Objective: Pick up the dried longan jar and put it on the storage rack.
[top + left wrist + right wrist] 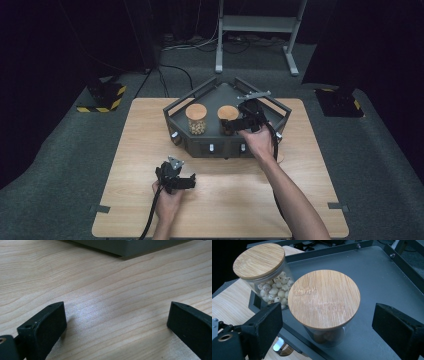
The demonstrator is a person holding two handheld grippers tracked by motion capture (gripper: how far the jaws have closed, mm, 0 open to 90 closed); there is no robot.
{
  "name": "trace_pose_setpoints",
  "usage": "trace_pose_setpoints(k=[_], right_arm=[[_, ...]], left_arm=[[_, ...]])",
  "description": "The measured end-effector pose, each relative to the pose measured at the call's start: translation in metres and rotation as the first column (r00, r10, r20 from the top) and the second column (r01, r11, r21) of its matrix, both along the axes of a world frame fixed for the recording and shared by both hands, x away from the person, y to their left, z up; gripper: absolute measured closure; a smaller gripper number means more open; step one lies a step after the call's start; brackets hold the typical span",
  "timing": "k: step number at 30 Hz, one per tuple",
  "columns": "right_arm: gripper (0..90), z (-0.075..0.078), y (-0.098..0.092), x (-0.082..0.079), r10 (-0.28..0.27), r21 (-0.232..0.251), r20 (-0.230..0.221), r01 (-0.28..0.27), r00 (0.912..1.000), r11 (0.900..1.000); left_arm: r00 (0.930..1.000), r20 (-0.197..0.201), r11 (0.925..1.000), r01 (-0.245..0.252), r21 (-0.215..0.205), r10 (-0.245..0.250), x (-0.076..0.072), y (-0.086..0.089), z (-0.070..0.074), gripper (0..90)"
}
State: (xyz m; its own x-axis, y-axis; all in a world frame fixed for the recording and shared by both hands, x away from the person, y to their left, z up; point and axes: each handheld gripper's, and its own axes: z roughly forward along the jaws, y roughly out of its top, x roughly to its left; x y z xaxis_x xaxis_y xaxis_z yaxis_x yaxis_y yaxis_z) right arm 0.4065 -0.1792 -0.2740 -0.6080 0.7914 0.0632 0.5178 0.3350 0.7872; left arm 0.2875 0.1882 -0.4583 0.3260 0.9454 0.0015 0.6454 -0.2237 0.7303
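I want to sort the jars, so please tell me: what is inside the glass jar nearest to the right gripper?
Its round bamboo lid hides most of the glass jar. Through the glass below, only something brownish shows, too unclear to name.

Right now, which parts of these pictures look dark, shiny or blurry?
High view: the table is lit while the room around it falls into near black. Left gripper view: a pale sheen sits on the wood between the jaws, which look soft and close. Right gripper view: the nearer jar's lid is sharp; the jaws at the bottom are blurred.
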Motion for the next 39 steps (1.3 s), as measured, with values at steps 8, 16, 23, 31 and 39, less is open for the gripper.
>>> trace_pose_setpoints(k=[8, 16, 23, 31, 39], right_arm=[[9.7, 0.002, -0.006, -0.004, 0.014, 0.007, 0.015, -0.014, 0.9998, 1.0], [9.7, 0.005, -0.008, -0.011, 0.02, -0.012, 0.043, -0.02, 0.9989, 1.0], [9.7, 0.007, -0.011, -0.015, 0.039, -0.011, 0.049, -0.039, 0.9981, 0.999], [9.8, 0.008, -0.015, -0.02, 0.045, -0.011, 0.06, -0.044, 0.9972, 0.999], [9.8, 0.011, -0.028, -0.029, 0.053, -0.004, 0.076, -0.053, 0.9957, 0.999]], left_arm=[[1.0, 0.0, 1.0, -0.001, 0.0, 0.001, 0.0, 0.0, 0.0, 2.3], [1.0, 0.0, 1.0, -0.001, -0.001, 0.001, 0.0, 0.0, 0.0, 2.3], [1.0, -0.001, 1.0, 0.0, -0.001, 0.0, 0.0, 0.0, 0.0, 2.3], [1.0, 0.0, 1.0, 0.0, -0.001, 0.0, 0.0, 0.0, 0.0, 2.4], [1.0, 0.0, 1.0, 0.0, -0.002, 0.0, 0.0, 0.0, 0.0, 2.4]])
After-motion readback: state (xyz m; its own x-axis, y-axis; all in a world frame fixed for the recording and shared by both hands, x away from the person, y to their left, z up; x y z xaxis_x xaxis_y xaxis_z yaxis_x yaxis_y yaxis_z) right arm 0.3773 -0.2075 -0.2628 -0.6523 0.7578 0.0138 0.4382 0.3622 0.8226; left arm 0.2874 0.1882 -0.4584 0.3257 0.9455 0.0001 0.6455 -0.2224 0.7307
